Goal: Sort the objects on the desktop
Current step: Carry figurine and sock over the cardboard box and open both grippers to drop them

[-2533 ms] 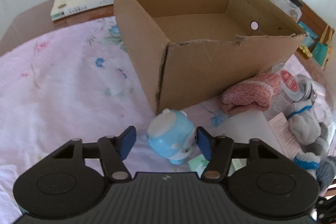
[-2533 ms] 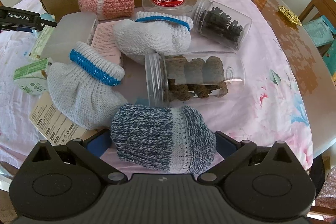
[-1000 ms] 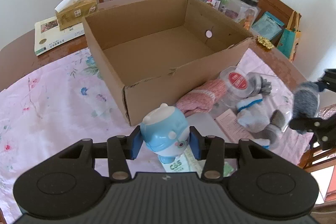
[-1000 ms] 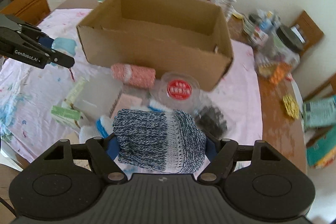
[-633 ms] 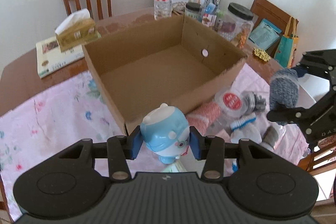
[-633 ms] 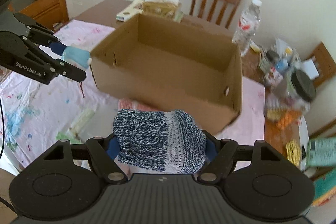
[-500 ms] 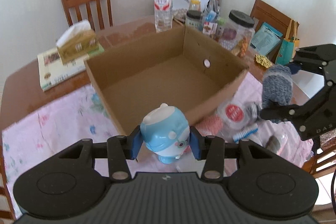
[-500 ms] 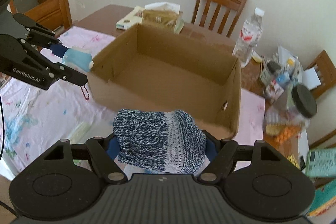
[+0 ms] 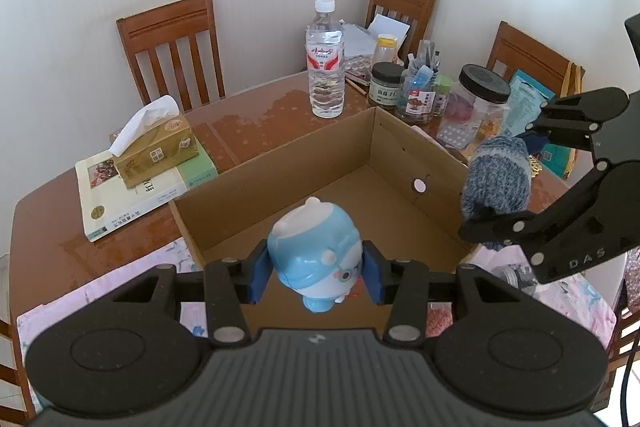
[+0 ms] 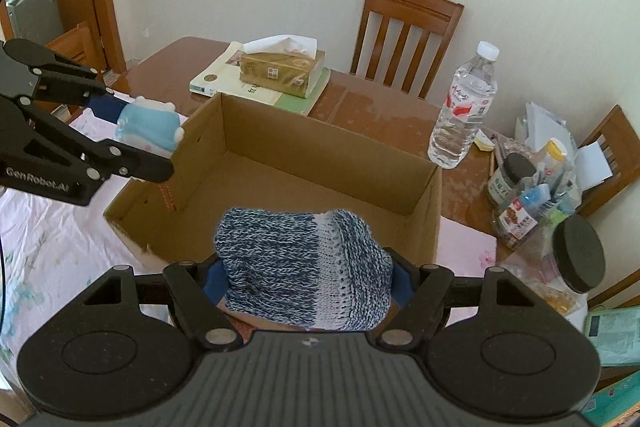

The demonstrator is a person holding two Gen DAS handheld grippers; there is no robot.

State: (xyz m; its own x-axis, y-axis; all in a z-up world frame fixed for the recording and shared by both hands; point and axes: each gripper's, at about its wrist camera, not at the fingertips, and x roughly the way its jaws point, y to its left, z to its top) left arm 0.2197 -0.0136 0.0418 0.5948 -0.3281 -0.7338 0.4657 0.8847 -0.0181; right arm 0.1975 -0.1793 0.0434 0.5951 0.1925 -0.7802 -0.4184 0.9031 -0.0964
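Note:
My left gripper (image 9: 314, 273) is shut on a light-blue round toy figure (image 9: 316, 255), held in the air above the near edge of an open, bare cardboard box (image 9: 280, 163). My right gripper (image 10: 306, 281) is shut on a rolled blue-and-white knitted sock (image 10: 300, 267), held above the box's (image 10: 320, 147) near wall. In the left wrist view the sock (image 9: 498, 181) hangs over the box's right wall. In the right wrist view the toy (image 10: 148, 129) hovers at the box's left corner.
A tissue box (image 9: 154, 143) rests on a book (image 9: 132, 187) at the back left. A water bottle (image 9: 326, 61) and several jars (image 9: 480, 95) stand behind the box. Wooden chairs (image 9: 172, 47) ring the brown table. A pink floral cloth (image 10: 48, 239) covers the near side.
Both grippers have risen and moved toward the box with their loads. The toy now hangs over the box's front edge; the sock has come closer over the right wall.

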